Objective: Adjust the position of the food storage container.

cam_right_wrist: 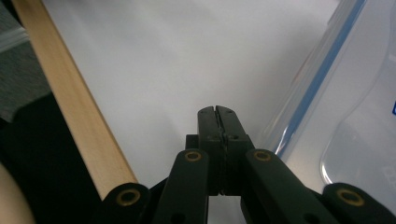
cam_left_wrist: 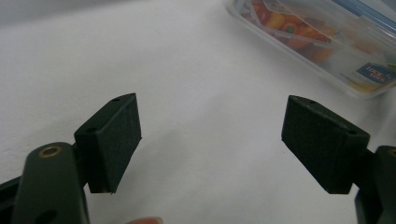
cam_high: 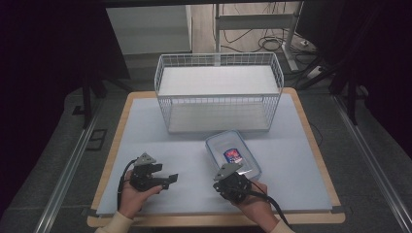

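Counter (cam_high: 145,126) under pale sheet, carrying everything. Wire basket (cam_high: 217,92) at far side, beyond the clear lidded box (cam_high: 233,154); nothing inside, probably waiting to receive that box. Box lying lid-on just this side of basket, small orange and red pieces packed within, label on lid. Left gripper (cam_high: 167,180) left of box, well apart, fingers (cam_left_wrist: 114,140) spread wide, holding nothing, aimed boxward. Right gripper (cam_right_wrist: 217,114) at box's near corner, fingers pressed together, empty.
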A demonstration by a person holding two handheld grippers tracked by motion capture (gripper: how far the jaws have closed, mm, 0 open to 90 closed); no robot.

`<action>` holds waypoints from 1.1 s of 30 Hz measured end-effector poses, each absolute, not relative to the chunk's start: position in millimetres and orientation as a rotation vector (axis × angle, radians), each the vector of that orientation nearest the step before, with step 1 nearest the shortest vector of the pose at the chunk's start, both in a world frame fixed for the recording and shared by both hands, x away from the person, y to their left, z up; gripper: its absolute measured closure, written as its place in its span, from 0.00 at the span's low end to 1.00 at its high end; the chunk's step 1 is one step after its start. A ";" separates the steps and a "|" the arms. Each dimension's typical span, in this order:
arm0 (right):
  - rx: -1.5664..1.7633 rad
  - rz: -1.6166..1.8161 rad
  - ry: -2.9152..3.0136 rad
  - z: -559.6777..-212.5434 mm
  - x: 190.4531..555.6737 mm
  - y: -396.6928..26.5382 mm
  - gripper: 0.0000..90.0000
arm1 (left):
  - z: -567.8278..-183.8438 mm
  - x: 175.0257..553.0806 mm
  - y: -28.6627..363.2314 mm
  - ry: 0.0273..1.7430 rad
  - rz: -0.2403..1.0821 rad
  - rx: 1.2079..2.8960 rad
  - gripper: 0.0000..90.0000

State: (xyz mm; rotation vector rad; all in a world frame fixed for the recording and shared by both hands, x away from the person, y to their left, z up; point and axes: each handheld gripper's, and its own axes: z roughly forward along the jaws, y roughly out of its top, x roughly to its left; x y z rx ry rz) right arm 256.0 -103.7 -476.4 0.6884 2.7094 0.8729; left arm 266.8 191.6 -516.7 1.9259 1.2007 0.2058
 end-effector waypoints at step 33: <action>0.815 0.813 2.641 -481.0 251.4 -156.8 1.00 | -516.4 266.4 193.1 1.203 0.215 1.920 0.22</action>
